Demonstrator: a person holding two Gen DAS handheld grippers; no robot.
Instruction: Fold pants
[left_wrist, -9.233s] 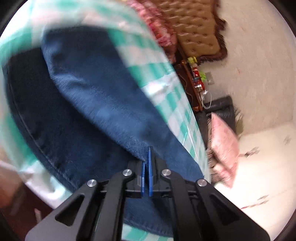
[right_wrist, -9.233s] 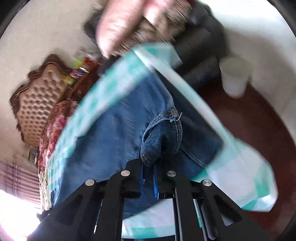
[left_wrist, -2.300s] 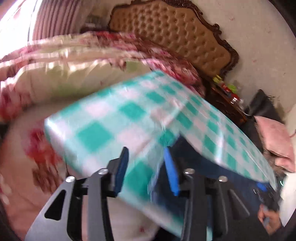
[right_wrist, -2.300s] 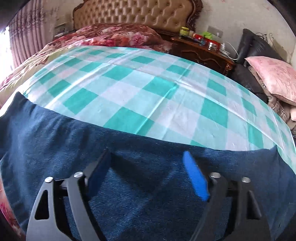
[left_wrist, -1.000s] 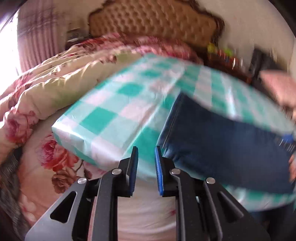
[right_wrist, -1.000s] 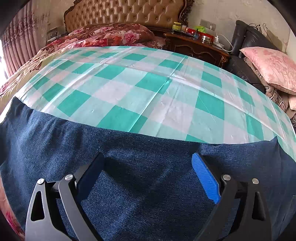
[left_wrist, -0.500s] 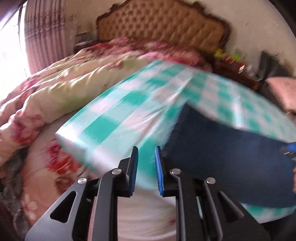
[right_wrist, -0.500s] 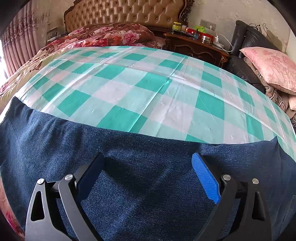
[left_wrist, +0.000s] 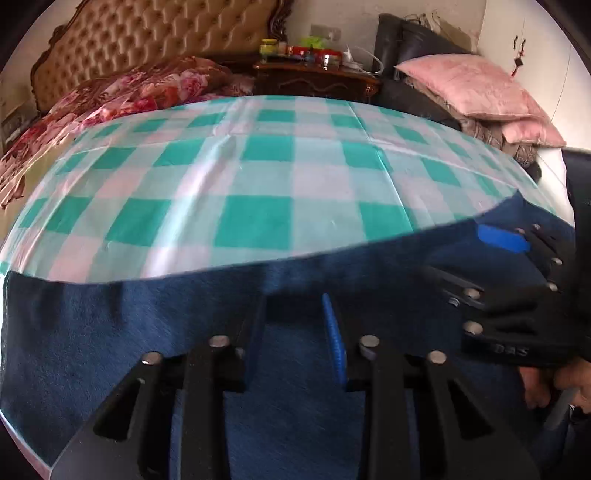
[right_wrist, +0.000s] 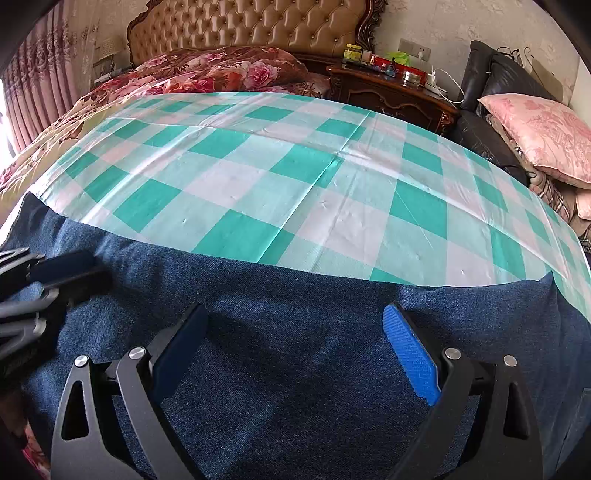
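Since prev frame, left gripper (left_wrist: 291, 332) has swung over the folded dark-blue denim pants (left_wrist: 147, 332) on green-checked cloth (left_wrist: 258, 192), jaws opening slightly, empty. Right gripper (right_wrist: 295, 350) wide open, empty. Risk: pinching just one layer drags fold askew.

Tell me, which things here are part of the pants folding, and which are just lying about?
Part of the job: blue jeans, left gripper, right gripper, checked cloth under the jeans.

Just lying about: pink pillow, floral quilt, nightstand with its jars.
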